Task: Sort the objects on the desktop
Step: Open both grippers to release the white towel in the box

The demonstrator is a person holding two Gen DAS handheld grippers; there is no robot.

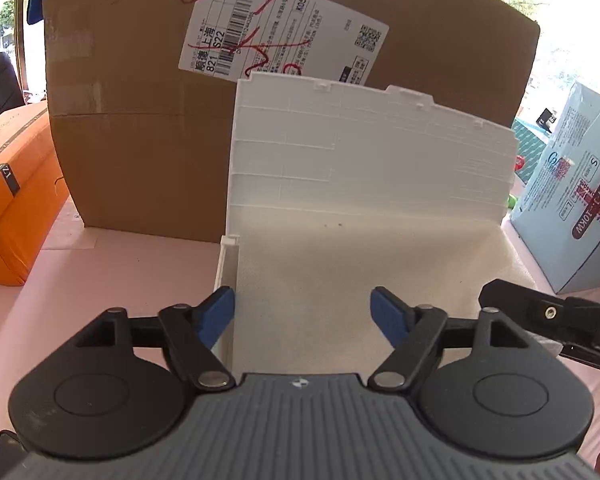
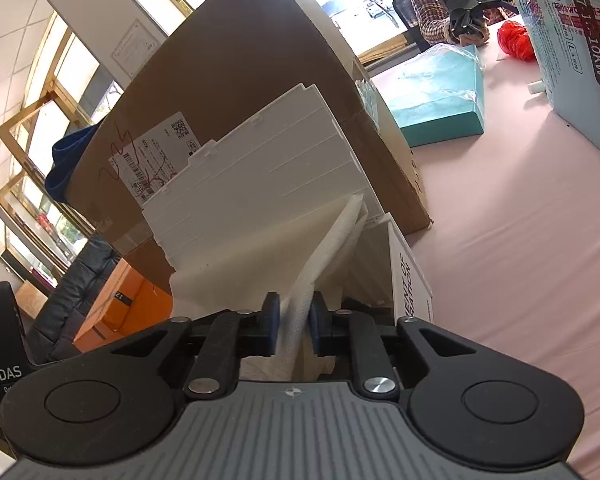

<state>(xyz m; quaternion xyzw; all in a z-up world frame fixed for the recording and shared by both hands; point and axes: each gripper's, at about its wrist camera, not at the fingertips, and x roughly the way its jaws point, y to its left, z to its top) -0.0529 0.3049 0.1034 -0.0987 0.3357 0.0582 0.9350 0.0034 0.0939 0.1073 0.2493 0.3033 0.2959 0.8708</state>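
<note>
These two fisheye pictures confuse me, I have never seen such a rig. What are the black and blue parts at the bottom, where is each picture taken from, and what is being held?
There is no robot here. A person holds a two-finger gripper in each hand, and a camera on each one looks forward along its blue-tipped fingers.

The left wrist view shows the left gripper, open and holding nothing, over a white foam sheet that lies in an open white box. The box's lid stands up against a big cardboard box.

The right wrist view shows the right gripper shut on an edge of that foam sheet, lifting it.

All this sits on a pink table. Also there: an orange box, a pale blue box and a teal box.
</note>
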